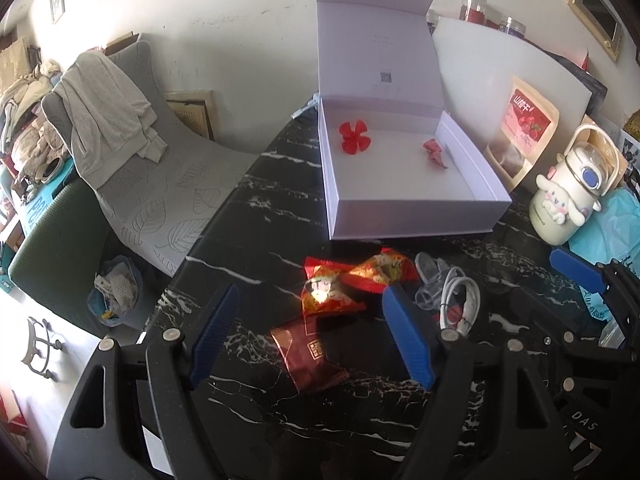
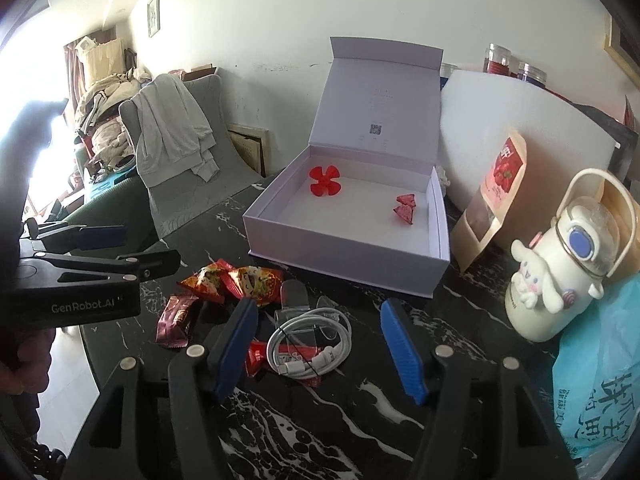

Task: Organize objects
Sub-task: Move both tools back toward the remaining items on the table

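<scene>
Left wrist: left gripper (image 1: 310,334) spread wide, holding nothing, over the dark red packet (image 1: 308,358) on the black table (image 1: 248,408); best lowered squarely, pinched mid-wrapper, then carried to the open white box (image 1: 416,216). Right wrist: right gripper (image 2: 320,348) likewise wide and empty above the coiled white cable (image 2: 308,344); better gathered by the whole bundle, clear of the snack packets (image 2: 236,280).

The print on the white box (image 2: 348,216) lid was too small to read. A coiled white cable (image 2: 308,344) covered most of a red wrapper (image 2: 256,360) (label illegible). The blue plastic bag (image 2: 600,380) ran off the frame's right edge, contents unseen.
</scene>
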The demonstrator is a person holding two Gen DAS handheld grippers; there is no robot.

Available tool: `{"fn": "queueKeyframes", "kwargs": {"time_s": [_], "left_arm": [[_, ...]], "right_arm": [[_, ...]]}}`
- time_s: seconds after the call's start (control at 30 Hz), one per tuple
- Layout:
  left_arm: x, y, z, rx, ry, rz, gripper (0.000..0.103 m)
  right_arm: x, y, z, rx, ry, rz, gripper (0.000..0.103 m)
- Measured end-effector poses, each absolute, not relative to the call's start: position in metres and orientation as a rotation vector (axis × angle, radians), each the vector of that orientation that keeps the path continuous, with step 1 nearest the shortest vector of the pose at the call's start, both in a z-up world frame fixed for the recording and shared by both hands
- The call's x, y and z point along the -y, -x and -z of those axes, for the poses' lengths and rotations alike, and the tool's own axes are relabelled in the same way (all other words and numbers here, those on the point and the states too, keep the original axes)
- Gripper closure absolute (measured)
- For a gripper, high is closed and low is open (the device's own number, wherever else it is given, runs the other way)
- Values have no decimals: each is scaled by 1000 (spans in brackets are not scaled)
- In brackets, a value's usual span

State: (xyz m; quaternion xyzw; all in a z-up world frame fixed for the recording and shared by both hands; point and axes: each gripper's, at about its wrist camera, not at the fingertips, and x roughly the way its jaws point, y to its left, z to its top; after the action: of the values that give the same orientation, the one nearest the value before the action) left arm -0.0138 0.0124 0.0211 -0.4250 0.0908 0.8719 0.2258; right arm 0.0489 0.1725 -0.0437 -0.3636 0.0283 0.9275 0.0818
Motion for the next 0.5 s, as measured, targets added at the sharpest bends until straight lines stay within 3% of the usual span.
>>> {"fn": "queueKeyframes", "kwargs": {"time_s": [0.5], "left_arm": [[-6,18,32,-223,1306,-2332,29]], "right_arm": [[-183,-30,94,-204,1233,-2745,25]]}}
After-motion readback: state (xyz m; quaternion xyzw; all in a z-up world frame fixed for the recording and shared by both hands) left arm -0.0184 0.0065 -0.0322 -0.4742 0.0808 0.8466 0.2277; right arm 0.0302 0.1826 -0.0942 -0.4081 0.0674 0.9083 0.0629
